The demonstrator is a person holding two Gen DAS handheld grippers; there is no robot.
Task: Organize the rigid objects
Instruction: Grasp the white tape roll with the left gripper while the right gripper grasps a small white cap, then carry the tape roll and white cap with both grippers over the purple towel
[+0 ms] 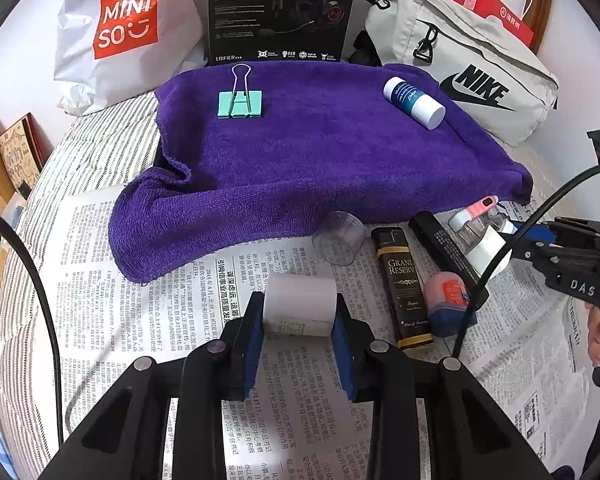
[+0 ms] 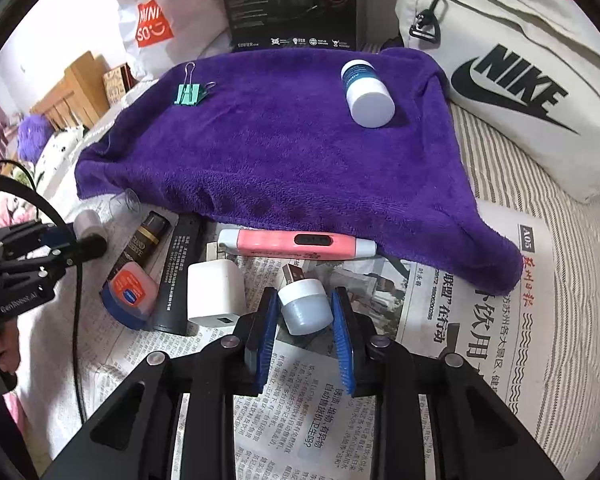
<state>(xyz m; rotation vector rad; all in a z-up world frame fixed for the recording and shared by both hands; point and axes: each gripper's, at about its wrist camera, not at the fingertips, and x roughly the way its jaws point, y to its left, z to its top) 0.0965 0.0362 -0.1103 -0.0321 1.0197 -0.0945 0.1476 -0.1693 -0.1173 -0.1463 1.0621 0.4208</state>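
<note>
The left gripper (image 1: pixel 299 312) clamps a small white cylinder (image 1: pixel 300 306) between its blue pads (image 1: pixel 252 344), the roll lying crosswise just above a spread newspaper (image 1: pixel 148 280). The cylinder is plain white with a band of fine print along its lower edge.

The right gripper (image 2: pixel 305 312) has its blue-ribbed fingers (image 2: pixel 342 344) closed in on a small USB light (image 2: pixel 304 306), a grey body with a white domed cap and a metal USB plug sticking out at its upper left. The left finger touches the body; whether the right one presses it cannot be told. The light rests on the newspaper at the front edge of a purple towel (image 2: pixel 280 140).

Just left of the light lies a white charger cube (image 2: pixel 214 296), with a pink-and-white stick-shaped device (image 2: pixel 296 244) behind both, against the towel's edge. Further left are a black tube (image 2: pixel 178 276), a small jar with an orange and blue label (image 2: pixel 130 294), a black lighter with gold lettering (image 2: pixel 140 246) and a clear plastic cup (image 2: pixel 126 202).

On the towel sit a mint-green binder clip (image 2: pixel 190 92) at the far left and a blue-and-white bottle (image 2: pixel 366 94) on its side at the far right. Behind stand a white Miniso bag (image 1: pixel 116 28), a black headset box (image 1: pixel 284 8) and a grey Nike bag (image 1: pixel 472 72).
</note>
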